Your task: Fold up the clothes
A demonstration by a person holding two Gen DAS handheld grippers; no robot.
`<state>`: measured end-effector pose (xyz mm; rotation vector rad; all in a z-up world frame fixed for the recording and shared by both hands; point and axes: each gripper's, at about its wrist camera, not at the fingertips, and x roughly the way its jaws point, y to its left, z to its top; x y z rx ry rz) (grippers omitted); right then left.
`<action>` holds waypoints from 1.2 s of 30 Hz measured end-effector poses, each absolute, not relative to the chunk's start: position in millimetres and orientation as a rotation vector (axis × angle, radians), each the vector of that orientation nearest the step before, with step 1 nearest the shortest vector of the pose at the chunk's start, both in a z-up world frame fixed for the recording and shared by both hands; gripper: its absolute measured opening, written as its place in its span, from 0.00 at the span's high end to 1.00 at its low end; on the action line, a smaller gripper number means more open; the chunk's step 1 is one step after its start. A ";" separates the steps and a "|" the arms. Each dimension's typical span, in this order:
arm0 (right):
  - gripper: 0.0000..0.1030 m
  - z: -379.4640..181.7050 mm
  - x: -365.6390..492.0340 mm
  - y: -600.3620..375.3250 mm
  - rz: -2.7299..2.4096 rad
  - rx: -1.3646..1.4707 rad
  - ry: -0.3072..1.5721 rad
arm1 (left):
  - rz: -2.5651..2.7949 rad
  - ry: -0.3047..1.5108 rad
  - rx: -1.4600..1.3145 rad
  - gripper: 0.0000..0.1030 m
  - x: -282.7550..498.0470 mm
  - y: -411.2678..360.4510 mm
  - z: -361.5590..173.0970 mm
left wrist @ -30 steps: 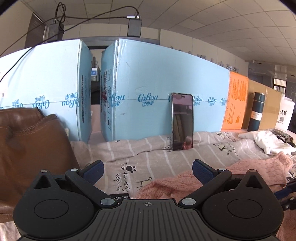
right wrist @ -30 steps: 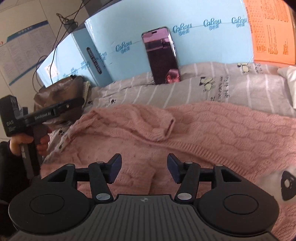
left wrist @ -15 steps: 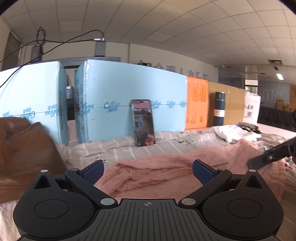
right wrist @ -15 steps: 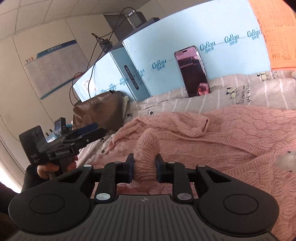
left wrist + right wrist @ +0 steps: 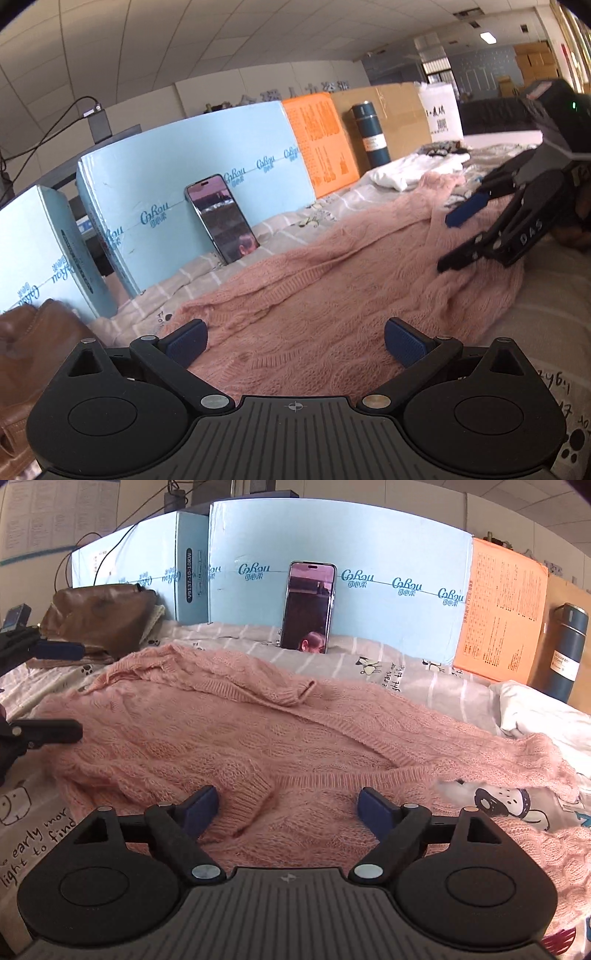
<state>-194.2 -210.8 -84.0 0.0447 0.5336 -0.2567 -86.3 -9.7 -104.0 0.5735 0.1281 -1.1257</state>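
Observation:
A pink cable-knit sweater [image 5: 280, 738] lies spread across the striped bed sheet [image 5: 424, 679], one sleeve folded over its body. It also shows in the left wrist view [image 5: 332, 288]. My right gripper [image 5: 288, 808] is open just above the sweater's near edge, holding nothing. My left gripper [image 5: 293, 341] is open and empty over the sweater's left end. The right gripper also shows in the left wrist view [image 5: 458, 236], and the left gripper shows at the left edge of the right wrist view [image 5: 62, 690].
A phone [image 5: 308, 607] leans on light blue boxes [image 5: 388, 565] at the back. A brown leather bag [image 5: 99, 616] lies back left. An orange box [image 5: 498, 609], a dark flask [image 5: 569, 653] and white clothing [image 5: 543, 716] are at the right.
My right gripper was shut on a sweater fold half a second ago; it has let go and now stands open. My left gripper has swung right and lowered over the sweater.

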 end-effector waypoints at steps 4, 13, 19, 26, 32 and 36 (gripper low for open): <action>0.16 -69.4 -226.5 -217.3 -0.249 0.050 0.408 | -1.151 0.111 0.610 0.00 -94.6 7.8 -97.7; 0.14 -74.8 -278.6 -216.3 -0.311 -0.179 0.567 | -1.255 0.140 0.821 0.00 -123.8 4.3 -114.5; 0.10 -83.0 -288.2 -211.6 -0.302 -0.290 0.639 | -1.255 0.102 0.829 0.00 -123.3 -13.7 -117.3; 0.09 -86.6 -263.9 -207.5 -0.223 -0.293 0.589 | -1.285 0.040 0.834 0.00 -122.9 -28.6 -120.6; 0.10 -85.7 -274.2 -249.2 -0.383 -0.231 0.598 | -1.138 0.136 0.793 0.00 -88.5 -3.5 -116.7; 0.16 -79.2 -291.9 -278.9 -0.388 -0.079 0.531 | -1.139 0.153 0.749 0.19 -73.7 0.1 -111.9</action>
